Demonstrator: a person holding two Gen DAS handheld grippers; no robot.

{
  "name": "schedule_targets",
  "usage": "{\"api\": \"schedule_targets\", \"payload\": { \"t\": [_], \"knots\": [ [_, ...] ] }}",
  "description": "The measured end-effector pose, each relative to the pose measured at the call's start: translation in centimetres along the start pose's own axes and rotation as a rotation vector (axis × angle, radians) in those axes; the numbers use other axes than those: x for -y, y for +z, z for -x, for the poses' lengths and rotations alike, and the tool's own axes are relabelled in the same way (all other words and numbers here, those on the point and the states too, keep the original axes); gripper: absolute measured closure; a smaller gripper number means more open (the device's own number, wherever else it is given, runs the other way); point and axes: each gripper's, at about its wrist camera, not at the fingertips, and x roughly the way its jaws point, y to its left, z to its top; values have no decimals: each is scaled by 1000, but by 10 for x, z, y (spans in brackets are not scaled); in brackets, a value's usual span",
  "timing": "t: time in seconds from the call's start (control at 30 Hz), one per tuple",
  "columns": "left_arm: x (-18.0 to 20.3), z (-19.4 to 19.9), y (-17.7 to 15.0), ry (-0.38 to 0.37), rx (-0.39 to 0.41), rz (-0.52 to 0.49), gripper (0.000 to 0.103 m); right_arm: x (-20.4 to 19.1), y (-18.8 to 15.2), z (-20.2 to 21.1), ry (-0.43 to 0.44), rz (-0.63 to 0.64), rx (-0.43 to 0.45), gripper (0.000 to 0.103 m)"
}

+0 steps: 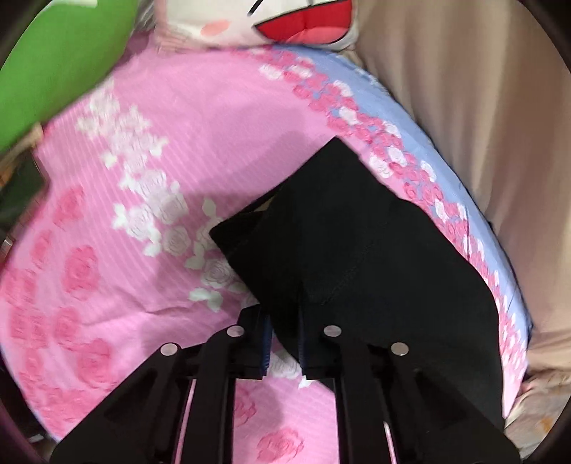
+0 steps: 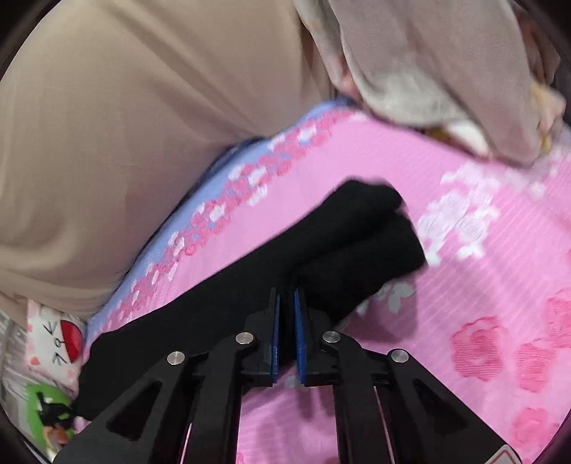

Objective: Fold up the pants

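Note:
Black pants (image 1: 357, 232) lie folded in a long strip on the pink rose-patterned bedsheet (image 1: 178, 107), near its blue border. My left gripper (image 1: 283, 316) is shut on the near edge of the pants, and black cloth runs down between its blue pads. In the right wrist view the pants (image 2: 339, 232) stretch from lower left to a doubled, rounded end at the centre. My right gripper (image 2: 286, 292) is shut on the cloth just below that end, its pads almost together with dark fabric between them. The pinched cloth is lifted slightly off the sheet.
A large beige cloth (image 1: 464, 107) rises along the bed's blue edge (image 2: 171, 228). A green cushion (image 1: 53, 71) and a cartoon-face pillow (image 1: 285, 21) sit at the far end. Crumpled pale fabric (image 2: 428, 71) lies on the sheet beyond the pants.

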Motion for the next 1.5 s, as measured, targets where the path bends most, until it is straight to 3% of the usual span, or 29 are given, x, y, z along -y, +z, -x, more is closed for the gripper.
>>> {"api": "schedule_targets", "payload": {
  "t": [0.13,0.23,0.37,0.57,0.63,0.7,0.77,0.93,0.97,1.0,1.03,1.1,1.17,1.23,1.27,1.37,1.5],
  "knots": [
    [0,23,-2,15,-18,-67,92,-13,-9,44,-15,84,9,97],
    [-1,12,-4,62,-42,-90,92,-10,-19,40,-57,141,-53,94],
    [-6,-13,-11,85,-73,-72,92,22,-34,21,-80,65,-134,77],
    [-11,-11,-9,46,-82,-51,91,41,-44,23,39,-93,-158,61],
    [-15,-11,-8,26,-92,-42,90,41,-56,34,89,-155,-169,41],
    [-15,-12,-9,21,-99,-47,89,39,-66,40,125,-174,-156,31],
    [-15,-15,-9,15,-101,-44,88,38,-68,33,157,-196,-174,32],
    [-16,-21,-5,-22,-102,-11,86,39,-41,2,153,-238,-119,31],
    [-17,-21,-4,-35,-102,-1,87,38,-31,-8,141,-229,-92,36],
    [-18,-22,-3,-42,-103,5,90,36,-24,-15,125,-215,-72,76],
    [-19,-21,-1,-55,-104,19,92,34,-15,-22,98,-195,-69,94],
    [-17,-14,4,-64,-107,24,93,31,-1,-15,152,-206,-38,94],
    [-10,6,9,-87,-79,-8,93,9,16,23,212,-122,52,95],
    [-4,18,12,-99,-60,-54,93,-1,18,40,189,-38,87,96],
    [-3,16,12,-86,-68,-63,93,4,16,34,127,-10,66,96],
    [-12,-9,11,-49,-134,-38,93,49,-2,-10,62,-93,-61,96],
    [-17,-2,11,-62,-129,-34,93,70,-15,-16,93,-160,-78,96]
  ]
}}
